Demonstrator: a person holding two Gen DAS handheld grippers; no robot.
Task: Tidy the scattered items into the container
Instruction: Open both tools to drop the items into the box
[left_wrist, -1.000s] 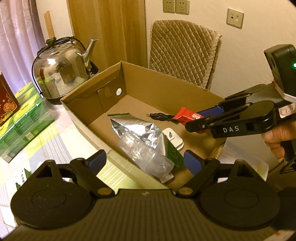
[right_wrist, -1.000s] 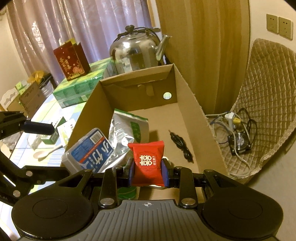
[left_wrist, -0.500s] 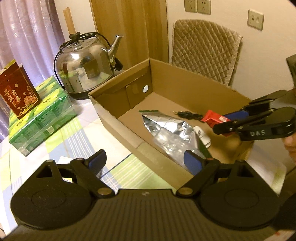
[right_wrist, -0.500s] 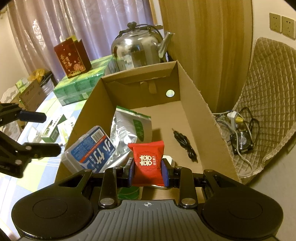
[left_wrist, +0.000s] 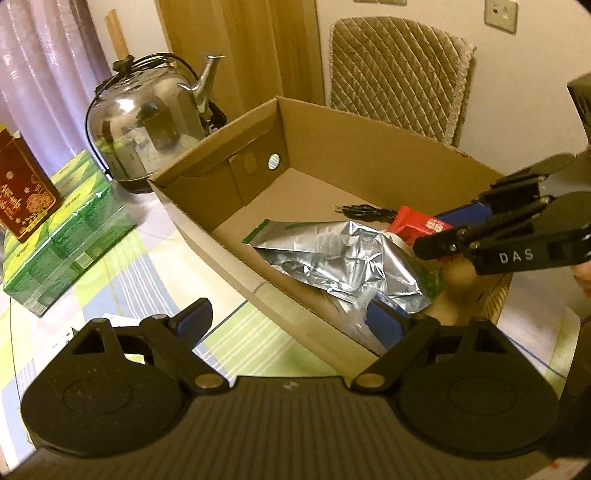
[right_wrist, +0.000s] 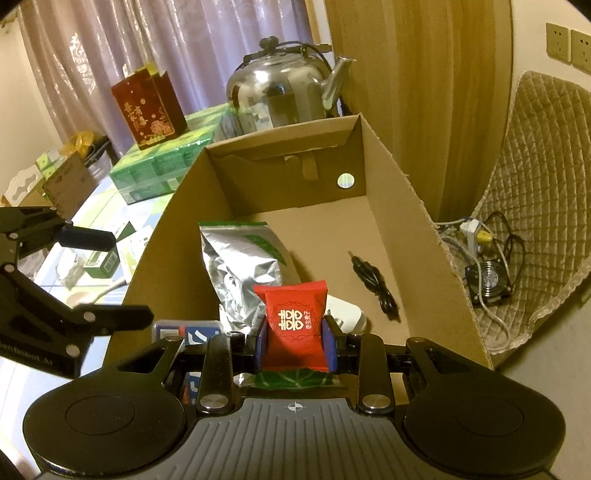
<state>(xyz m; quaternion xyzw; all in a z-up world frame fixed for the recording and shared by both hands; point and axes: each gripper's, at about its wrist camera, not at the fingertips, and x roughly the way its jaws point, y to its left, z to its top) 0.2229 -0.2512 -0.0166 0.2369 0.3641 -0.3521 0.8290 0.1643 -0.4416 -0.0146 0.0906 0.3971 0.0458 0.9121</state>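
A large open cardboard box (right_wrist: 406, 221) sits on the bench (left_wrist: 122, 266), directly ahead of the right hand-held gripper (right_wrist: 295, 341), whose jaws are clamped on a red sachet (right_wrist: 295, 325) held above the box's near end. Judging by this, the step in hand is dropping it in; next the jaws need only part. Just beyond lie a silver foil pouch (right_wrist: 240, 266) and a black cable (right_wrist: 373, 284). The left hand-held gripper (left_wrist: 284, 321) hangs empty, jaws spread, beside the box. The sachet bears white Chinese characters; the gripper reads "DAS".

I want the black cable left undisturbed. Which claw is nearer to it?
Right. The right claw, shut on the red packet, hangs inside the cardboard box near the black cable. The left claw sits open outside the box.
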